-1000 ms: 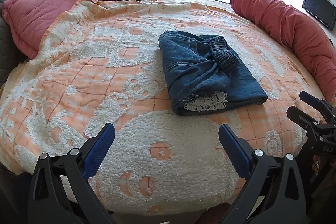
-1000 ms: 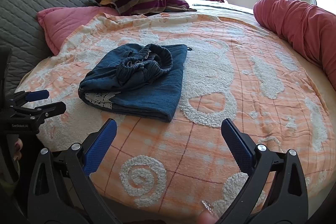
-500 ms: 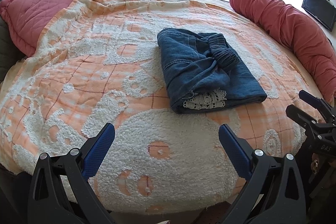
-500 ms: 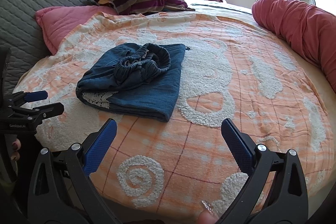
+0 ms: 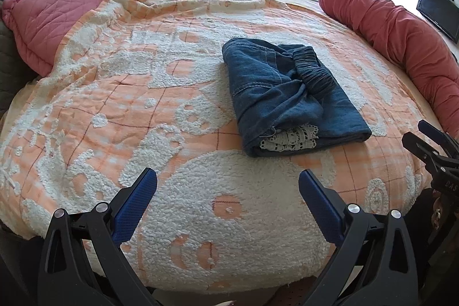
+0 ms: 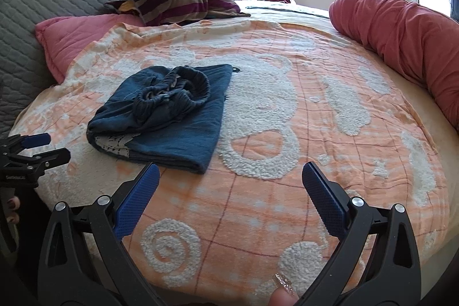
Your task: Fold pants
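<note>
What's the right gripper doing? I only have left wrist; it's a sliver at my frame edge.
Observer: The right gripper is wide open with nothing between its fingers. It hovers over the blanket, short of the pants.
Operator: Waistband tucked flat on the far side?
Observer: No. In the right wrist view the elastic waistband sits bunched in an open loop on top of the fold.
</note>
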`<action>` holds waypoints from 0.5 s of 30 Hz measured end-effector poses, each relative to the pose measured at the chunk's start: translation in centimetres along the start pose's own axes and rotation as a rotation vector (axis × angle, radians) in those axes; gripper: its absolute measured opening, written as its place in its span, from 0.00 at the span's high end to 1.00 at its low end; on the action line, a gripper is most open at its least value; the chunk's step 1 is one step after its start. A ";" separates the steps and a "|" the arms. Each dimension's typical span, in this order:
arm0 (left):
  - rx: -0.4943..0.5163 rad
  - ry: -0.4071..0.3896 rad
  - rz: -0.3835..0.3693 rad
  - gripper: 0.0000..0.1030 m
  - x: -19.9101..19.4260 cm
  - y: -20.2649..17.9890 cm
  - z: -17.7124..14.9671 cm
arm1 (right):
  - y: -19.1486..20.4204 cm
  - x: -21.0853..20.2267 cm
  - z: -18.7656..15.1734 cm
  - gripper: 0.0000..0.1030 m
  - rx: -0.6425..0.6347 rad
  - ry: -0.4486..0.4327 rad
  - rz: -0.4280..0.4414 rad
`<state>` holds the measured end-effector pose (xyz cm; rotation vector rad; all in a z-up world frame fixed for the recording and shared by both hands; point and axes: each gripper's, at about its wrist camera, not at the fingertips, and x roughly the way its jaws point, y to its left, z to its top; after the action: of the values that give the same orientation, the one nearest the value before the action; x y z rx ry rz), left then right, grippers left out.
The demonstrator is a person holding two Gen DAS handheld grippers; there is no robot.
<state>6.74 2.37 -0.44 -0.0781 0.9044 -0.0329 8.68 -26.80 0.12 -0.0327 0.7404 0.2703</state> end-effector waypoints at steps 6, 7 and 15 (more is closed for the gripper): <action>-0.035 0.018 0.021 0.04 0.5 0.8 0.6 | -1.2 0.2 0.5 0.09 0.017 -0.001 -0.044; -0.044 0.016 0.010 0.04 0.6 1.1 0.7 | -1.6 0.2 0.6 0.09 0.021 -0.002 -0.053; -0.125 0.027 0.065 0.04 2.7 6.4 4.1 | -7.0 1.0 1.9 0.09 0.065 0.007 -0.201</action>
<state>11.56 8.84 -0.56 -0.1650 0.9350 0.0830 12.46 -33.10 0.41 -0.0465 0.7464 0.0549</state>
